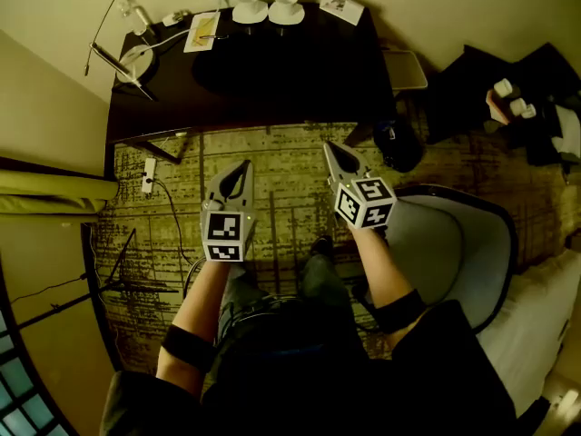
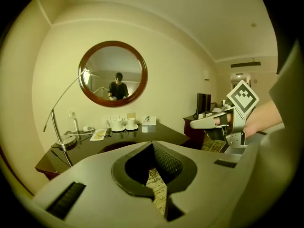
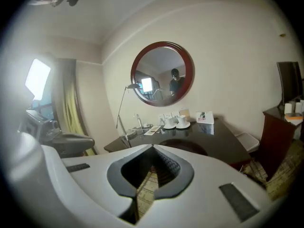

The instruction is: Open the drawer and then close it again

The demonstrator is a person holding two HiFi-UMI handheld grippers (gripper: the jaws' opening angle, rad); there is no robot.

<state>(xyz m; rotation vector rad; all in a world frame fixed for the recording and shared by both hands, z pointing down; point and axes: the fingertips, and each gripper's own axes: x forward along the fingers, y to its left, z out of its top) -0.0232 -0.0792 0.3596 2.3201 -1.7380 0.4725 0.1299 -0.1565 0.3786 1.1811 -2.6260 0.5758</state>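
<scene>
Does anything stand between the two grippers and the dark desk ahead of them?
Nothing visible. Only patterned carpet lies between the left gripper, the right gripper and the dark glossy desk. The grey chair sits off to the right. No drawer is visible.

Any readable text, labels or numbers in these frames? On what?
No legible text in any view.
Folded card on the desk: printed, too small to read.
Leaflet on the desk: blurred, unreadable.
Marker cubes: black-and-white square patterns only, no letters or digits.
</scene>
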